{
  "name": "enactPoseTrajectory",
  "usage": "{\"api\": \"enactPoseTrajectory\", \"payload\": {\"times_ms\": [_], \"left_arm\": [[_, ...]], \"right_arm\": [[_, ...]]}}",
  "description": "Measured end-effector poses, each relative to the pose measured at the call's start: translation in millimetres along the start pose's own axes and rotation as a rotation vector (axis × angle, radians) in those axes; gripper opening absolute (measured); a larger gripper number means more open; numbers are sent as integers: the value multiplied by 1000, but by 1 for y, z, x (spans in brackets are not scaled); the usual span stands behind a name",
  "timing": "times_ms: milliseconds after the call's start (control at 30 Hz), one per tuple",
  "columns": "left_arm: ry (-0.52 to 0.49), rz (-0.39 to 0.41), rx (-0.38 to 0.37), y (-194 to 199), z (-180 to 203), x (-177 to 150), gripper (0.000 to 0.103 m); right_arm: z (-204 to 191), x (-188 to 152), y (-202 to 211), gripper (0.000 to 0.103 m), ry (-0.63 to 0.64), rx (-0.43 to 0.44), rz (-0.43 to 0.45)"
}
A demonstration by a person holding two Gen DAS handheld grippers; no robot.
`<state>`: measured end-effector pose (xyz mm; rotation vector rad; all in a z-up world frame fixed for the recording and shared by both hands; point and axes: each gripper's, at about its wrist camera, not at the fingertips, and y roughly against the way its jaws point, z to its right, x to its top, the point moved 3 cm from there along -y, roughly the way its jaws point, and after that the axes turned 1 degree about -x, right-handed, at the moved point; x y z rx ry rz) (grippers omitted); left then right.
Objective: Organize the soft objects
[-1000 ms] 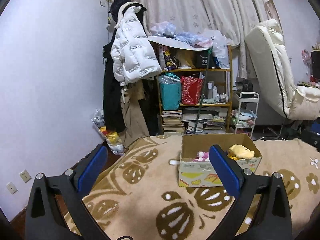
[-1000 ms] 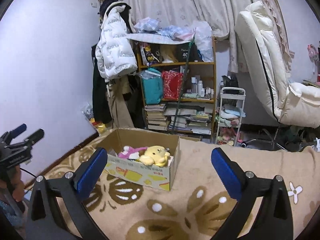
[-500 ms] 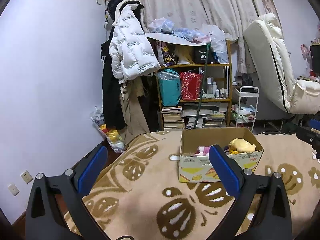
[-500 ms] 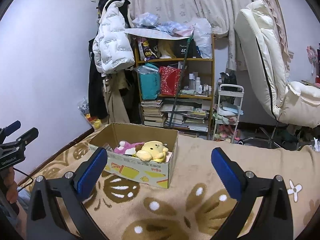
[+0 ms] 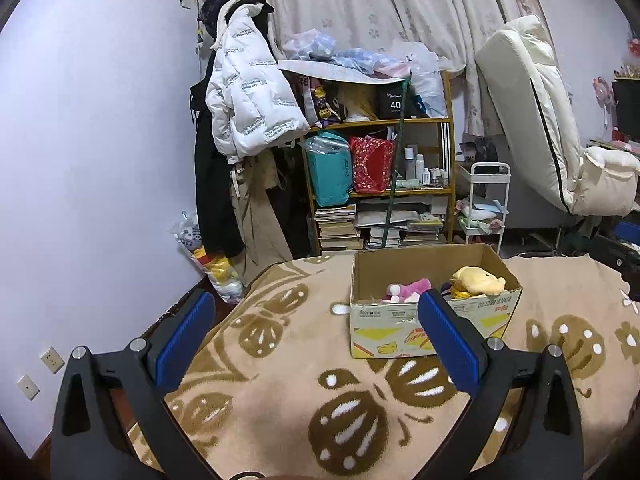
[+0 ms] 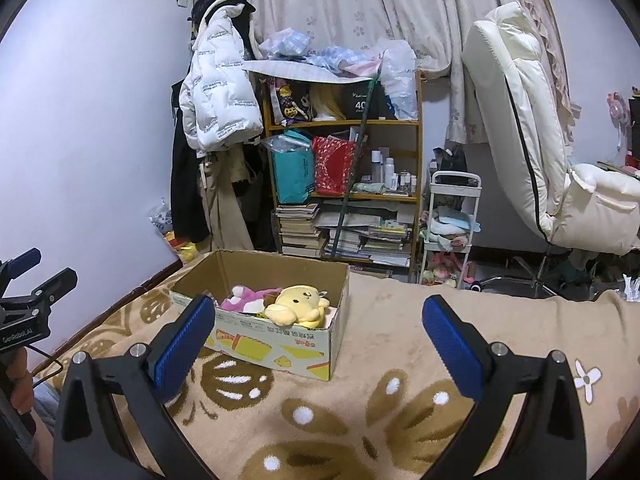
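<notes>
An open cardboard box stands on the beige patterned blanket. Inside lie a yellow plush toy and a pink plush toy. In the right wrist view the box holds the same yellow plush and pink plush. My left gripper is open and empty, above the blanket in front of the box. My right gripper is open and empty, to the right of the box. The left gripper also shows at the right wrist view's left edge.
A cluttered wooden shelf with books and bags stands behind the bed. Coats hang left of it. A white trolley and a cream recliner chair stand to the right. The wall is at the left.
Both grippers have drawn back a little from the box and tilted slightly, so the box sits lower and farther off. Both stay open and empty.
</notes>
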<state>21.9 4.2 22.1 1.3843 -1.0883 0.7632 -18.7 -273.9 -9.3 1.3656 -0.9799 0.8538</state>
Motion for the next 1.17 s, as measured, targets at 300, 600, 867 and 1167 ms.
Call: {"api": "enactPoseTrajectory", "payload": {"times_ms": [300,600,867,1167], "left_arm": [[-24,0,1,1,8,-2,100],[-16,-11,5,-3,5,-4,100],[-10,-8,20,-1,3,-3,100],[-19,-10,27,-1,4,-3,100]], "right_arm": [[0,0,0,103,-2,-10,3],[0,0,1,103,1,-8,-1],[1,1,1,103,-3,-8,-2],[6,-2,0,103,-8,-34,-14]]}}
